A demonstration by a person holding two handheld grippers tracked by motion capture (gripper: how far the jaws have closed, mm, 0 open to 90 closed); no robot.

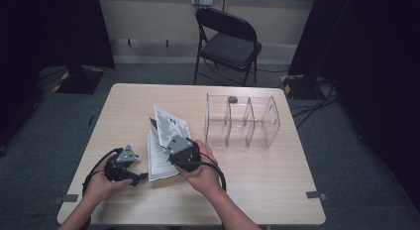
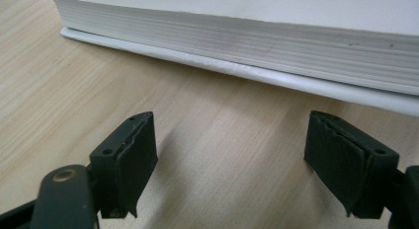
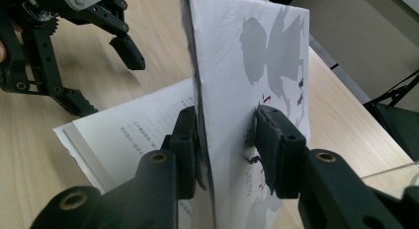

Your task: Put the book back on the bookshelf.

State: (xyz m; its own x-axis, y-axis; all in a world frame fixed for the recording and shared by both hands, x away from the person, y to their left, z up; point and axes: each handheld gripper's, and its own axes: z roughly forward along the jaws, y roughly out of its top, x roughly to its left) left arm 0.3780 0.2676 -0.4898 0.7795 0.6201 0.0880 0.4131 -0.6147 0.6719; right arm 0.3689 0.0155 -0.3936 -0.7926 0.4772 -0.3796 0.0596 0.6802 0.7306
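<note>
my right gripper is clamped on the front cover of the book, which lies near the middle of the table, and holds the cover raised on edge above the printed first page. my left gripper sits low on the wood just beside the book's page edges, its jaws spread apart with nothing between them. a clear plastic rack stands well apart on the far right side.
</note>
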